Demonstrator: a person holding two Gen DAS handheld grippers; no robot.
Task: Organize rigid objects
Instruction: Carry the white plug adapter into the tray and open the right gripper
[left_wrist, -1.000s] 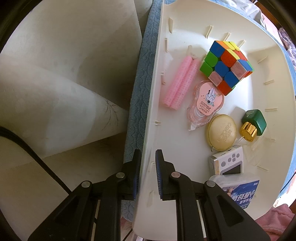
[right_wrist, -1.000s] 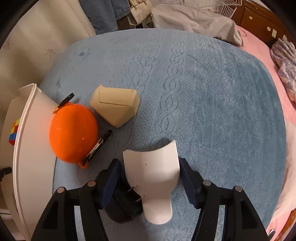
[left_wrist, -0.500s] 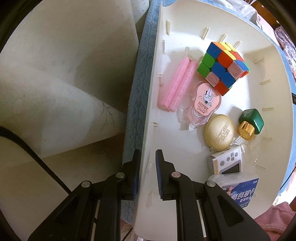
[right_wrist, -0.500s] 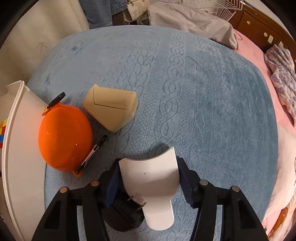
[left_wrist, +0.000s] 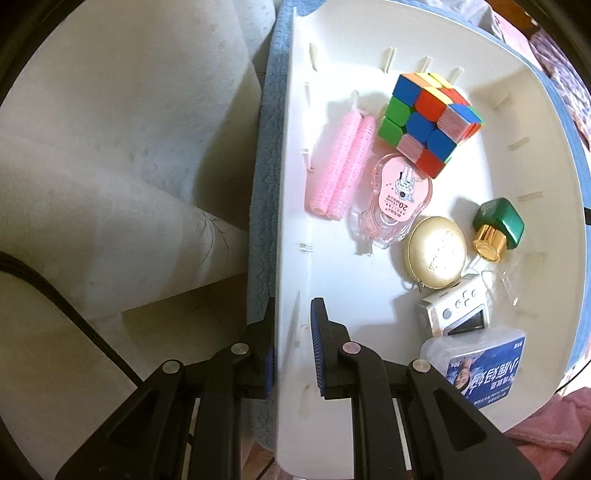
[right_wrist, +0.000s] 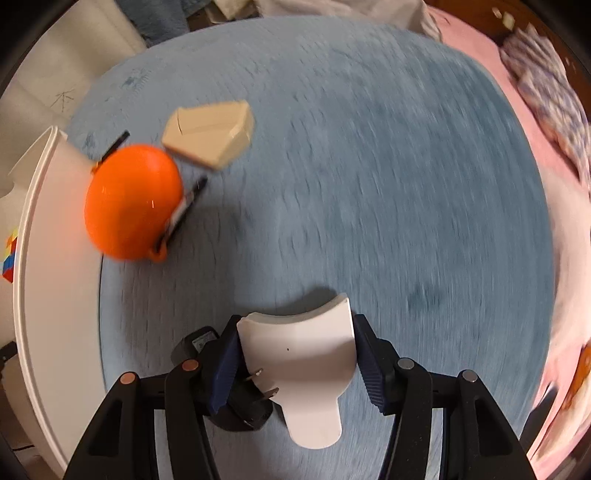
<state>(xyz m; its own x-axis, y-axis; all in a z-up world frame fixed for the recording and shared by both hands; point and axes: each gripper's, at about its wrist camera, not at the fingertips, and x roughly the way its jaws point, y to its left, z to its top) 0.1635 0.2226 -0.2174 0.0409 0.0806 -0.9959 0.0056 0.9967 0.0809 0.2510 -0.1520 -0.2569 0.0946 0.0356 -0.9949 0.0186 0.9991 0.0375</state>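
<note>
My left gripper (left_wrist: 292, 349) is shut on the left wall of a white bin (left_wrist: 284, 236). The bin holds a colour cube (left_wrist: 428, 123), pink rollers (left_wrist: 341, 166), a pink tape dispenser (left_wrist: 395, 199), a gold round case (left_wrist: 436, 251), a green-capped bottle (left_wrist: 498, 229), a small white device (left_wrist: 456, 312) and a clear box with a blue label (left_wrist: 480, 362). My right gripper (right_wrist: 297, 365) is shut on a white scoop-shaped piece (right_wrist: 301, 365), held above a blue blanket (right_wrist: 369, 184). A black plug adapter (right_wrist: 240, 398) lies under the left finger.
An orange round object with a black clip (right_wrist: 135, 210) and a beige angular box (right_wrist: 210, 134) lie on the blanket next to the bin's rim (right_wrist: 22, 258). Pale curtain fabric (left_wrist: 110, 166) hangs left of the bin. Pink bedding (right_wrist: 576, 240) lies at the right.
My right gripper has moved with the white piece; the view is blurred, and the orange object and beige box have shifted right. The bin's contents have shifted slightly in the left view.
</note>
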